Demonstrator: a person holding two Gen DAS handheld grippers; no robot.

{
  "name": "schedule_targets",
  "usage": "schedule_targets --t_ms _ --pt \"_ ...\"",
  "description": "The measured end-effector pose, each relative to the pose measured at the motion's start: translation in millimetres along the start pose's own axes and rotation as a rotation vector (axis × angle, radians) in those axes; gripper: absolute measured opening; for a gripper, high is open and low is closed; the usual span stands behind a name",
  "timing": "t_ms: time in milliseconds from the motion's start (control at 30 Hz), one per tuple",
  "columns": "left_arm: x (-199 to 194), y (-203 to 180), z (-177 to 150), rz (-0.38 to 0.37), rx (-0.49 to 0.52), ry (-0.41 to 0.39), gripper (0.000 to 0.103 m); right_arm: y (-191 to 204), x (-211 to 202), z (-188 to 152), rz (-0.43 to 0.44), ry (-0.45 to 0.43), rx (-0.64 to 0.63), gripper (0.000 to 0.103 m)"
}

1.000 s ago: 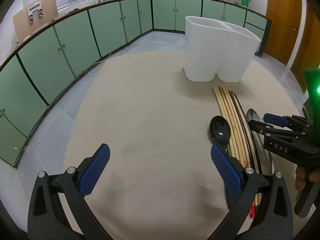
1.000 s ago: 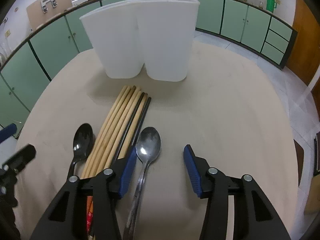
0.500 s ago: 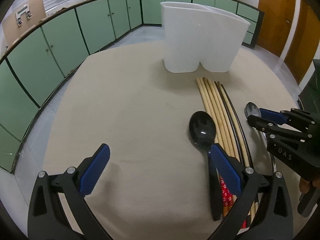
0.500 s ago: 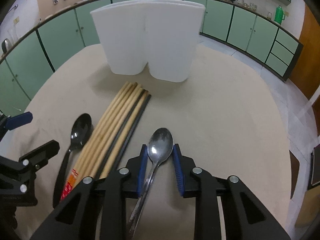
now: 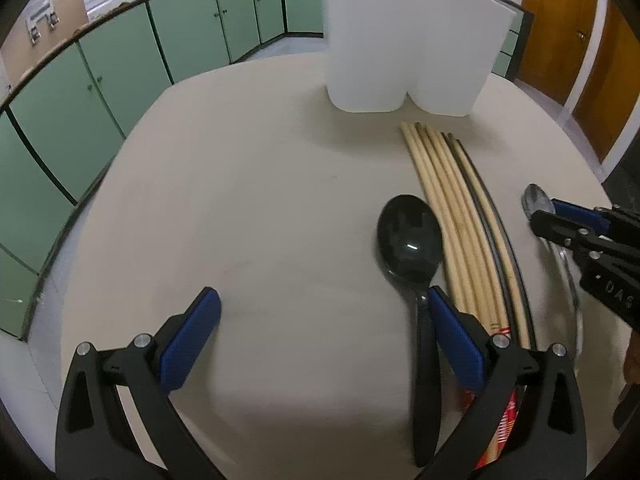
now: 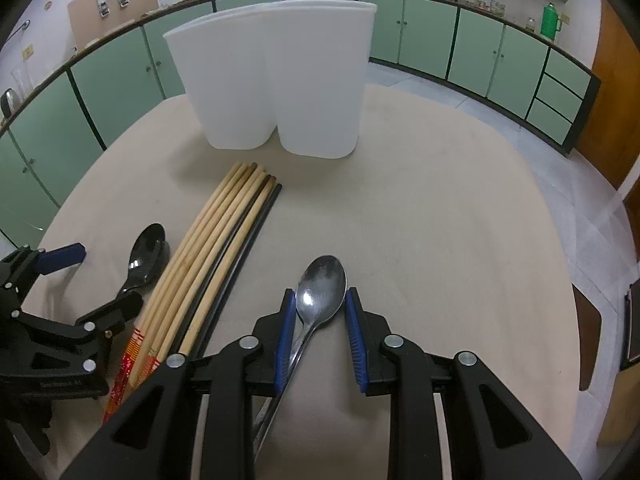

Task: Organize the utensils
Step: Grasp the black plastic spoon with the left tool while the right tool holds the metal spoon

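A white two-compartment holder (image 6: 276,92) stands at the far side of the beige round table; it also shows in the left wrist view (image 5: 404,40). Several wooden and black chopsticks (image 6: 216,256) lie in a bundle in front of it (image 5: 456,224). My right gripper (image 6: 320,316) is shut on a silver spoon (image 6: 324,284), held at the neck just behind the bowl. My left gripper (image 5: 320,316) is open over the table, its right finger beside the handle of a black spoon (image 5: 408,240), which lies left of the chopsticks (image 6: 146,252).
Green cabinets (image 5: 120,80) ring the room beyond the table's edge (image 5: 112,160). A brown door (image 5: 560,40) is at the right. Bare tabletop (image 6: 440,220) lies to the right of the silver spoon.
My right gripper closed around the silver spoon. My left gripper moved forward and right toward the black spoon, staying open.
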State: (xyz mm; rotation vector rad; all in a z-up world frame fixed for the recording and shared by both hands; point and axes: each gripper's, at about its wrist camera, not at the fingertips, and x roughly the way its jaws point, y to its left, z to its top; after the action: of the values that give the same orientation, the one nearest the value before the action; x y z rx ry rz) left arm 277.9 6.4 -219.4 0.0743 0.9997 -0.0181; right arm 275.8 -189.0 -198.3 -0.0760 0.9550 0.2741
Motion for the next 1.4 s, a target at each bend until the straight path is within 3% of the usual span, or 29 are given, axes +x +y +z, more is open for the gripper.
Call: schedule_targets --t_ms 167,300,400,733,933,1133,1400 --pt "-3 3 2 0.016 -0.01 0.001 0.098 1 -2 -5 0.001 -0.001 0.001 0.026" --pt "-13 -7 6 -0.012 0.003 -0.023 0.098 2 -5 -4 0.012 0.004 -0.005 0.029" --pt "-13 -10 11 -0.033 -0.005 -0.023 0.098 3 -8 0 0.02 -0.003 0.001 0.043" --pt "14 -9 31 -0.001 -0.001 0.011 0.098 5 6 9 0.023 0.034 0.012 0.043" --pt "17 -10 39 -0.03 -0.017 0.026 0.098 8 8 13 0.016 0.053 0.024 0.043" --pt "0 -18 36 -0.038 0.003 -0.002 0.098 4 -6 9 0.027 0.034 0.041 0.045" --pt "15 -10 33 -0.014 -0.002 0.021 0.098 -7 0 6 -0.004 0.056 0.081 0.049"
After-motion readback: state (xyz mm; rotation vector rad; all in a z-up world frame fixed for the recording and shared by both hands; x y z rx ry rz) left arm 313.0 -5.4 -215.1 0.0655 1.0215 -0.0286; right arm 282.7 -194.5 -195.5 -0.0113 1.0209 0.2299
